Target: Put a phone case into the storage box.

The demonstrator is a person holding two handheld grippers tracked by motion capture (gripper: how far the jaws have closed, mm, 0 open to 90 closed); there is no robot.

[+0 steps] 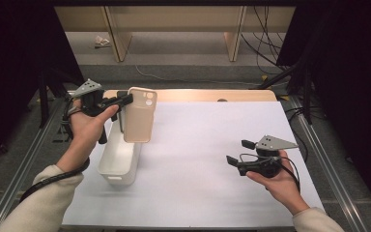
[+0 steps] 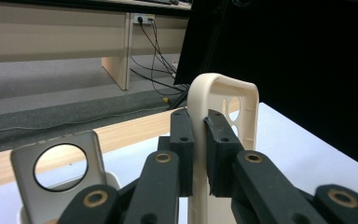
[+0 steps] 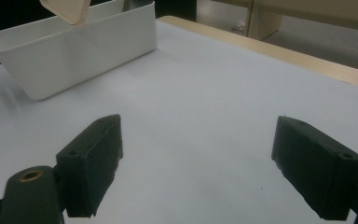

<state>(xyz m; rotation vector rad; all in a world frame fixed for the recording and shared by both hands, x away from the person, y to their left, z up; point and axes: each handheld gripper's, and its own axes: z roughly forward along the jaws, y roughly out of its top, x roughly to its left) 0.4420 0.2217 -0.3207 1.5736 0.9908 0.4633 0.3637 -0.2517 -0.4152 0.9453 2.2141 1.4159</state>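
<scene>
**High view: left gripper holding a phone case up above a white bin**

The high view is showing a table covered by a white sheet (image 1: 198,159), with a person's two forearms coming in from the bottom edge. A long white bin (image 1: 120,159) is standing on the sheet and is serving as the landmark here.

The left gripper (image 1: 124,100) is hovering over the far end of the bin. Its jaws are pinching the side wall of a beige phone case (image 1: 139,116), which is hanging upright and clear of the bin, its lower end just above the bin's far rim. In the left gripper view, the two black pads are pressing on either side of the case's (image 2: 214,112) thin edge, closed down tight on it, with the camera cutouts facing away to the right. A second case, grey with a round hole (image 2: 58,170), is standing in the bin at the lower left of that view.

The right gripper (image 1: 238,152) is resting well to the right of the bin, low over the sheet. Its jaws are standing wide apart with nothing between them; the right gripper view is showing bare white sheet between the pads (image 3: 93,158), and the bin (image 3: 74,51) farther off at upper left.
</scene>
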